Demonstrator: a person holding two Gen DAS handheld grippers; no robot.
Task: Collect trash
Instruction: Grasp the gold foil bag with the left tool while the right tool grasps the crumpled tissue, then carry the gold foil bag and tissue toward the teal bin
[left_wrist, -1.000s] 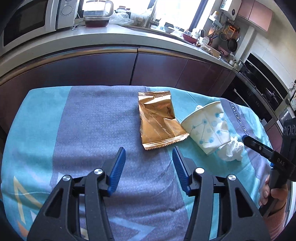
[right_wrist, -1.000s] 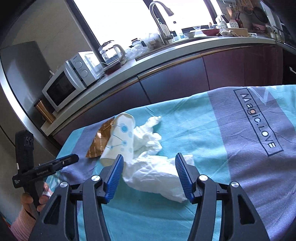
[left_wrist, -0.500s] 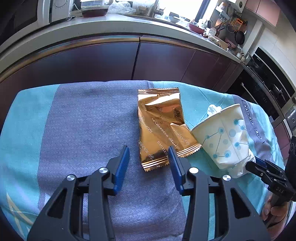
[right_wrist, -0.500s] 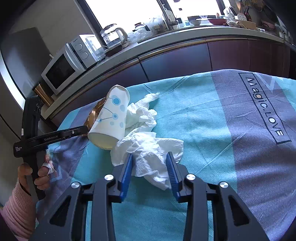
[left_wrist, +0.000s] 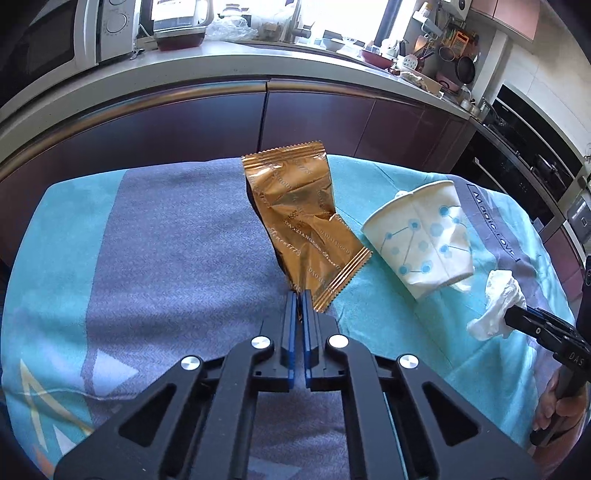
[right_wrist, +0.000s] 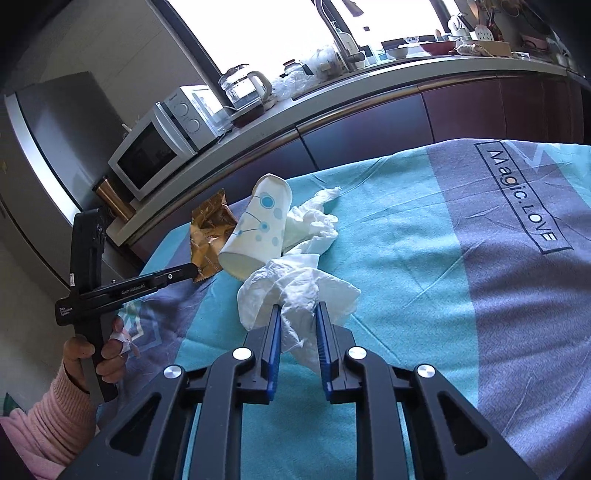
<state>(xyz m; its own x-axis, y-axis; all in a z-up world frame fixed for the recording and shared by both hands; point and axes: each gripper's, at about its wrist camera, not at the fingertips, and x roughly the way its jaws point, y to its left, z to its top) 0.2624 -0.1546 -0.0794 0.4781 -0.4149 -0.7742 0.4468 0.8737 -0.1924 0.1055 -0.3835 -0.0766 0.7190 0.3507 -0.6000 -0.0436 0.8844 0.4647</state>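
A gold snack wrapper (left_wrist: 295, 206) stands tilted up off the cloth, its near corner pinched in my shut left gripper (left_wrist: 300, 293). To its right, a white paper cup (left_wrist: 424, 240) with blue dots lies on its side. In the right wrist view, my right gripper (right_wrist: 298, 308) has its jaws closing on a crumpled white tissue (right_wrist: 295, 288), which is bunched between the blue pads. A second crumpled tissue (right_wrist: 310, 221) lies behind the cup (right_wrist: 258, 232). The left gripper (right_wrist: 192, 271) shows at the wrapper (right_wrist: 208, 229) there.
A teal and grey cloth (left_wrist: 166, 240) covers the table. Dark cabinets under a kitchen counter (left_wrist: 258, 70) run behind it, with a microwave (right_wrist: 155, 155) and a kettle (right_wrist: 245, 88) on top. A hand (right_wrist: 85, 350) in a pink sleeve holds the left gripper's handle.
Both grippers moved forward and their jaws came together. The left one took the wrapper's near corner and tipped it up. The right one closed around the tissue.
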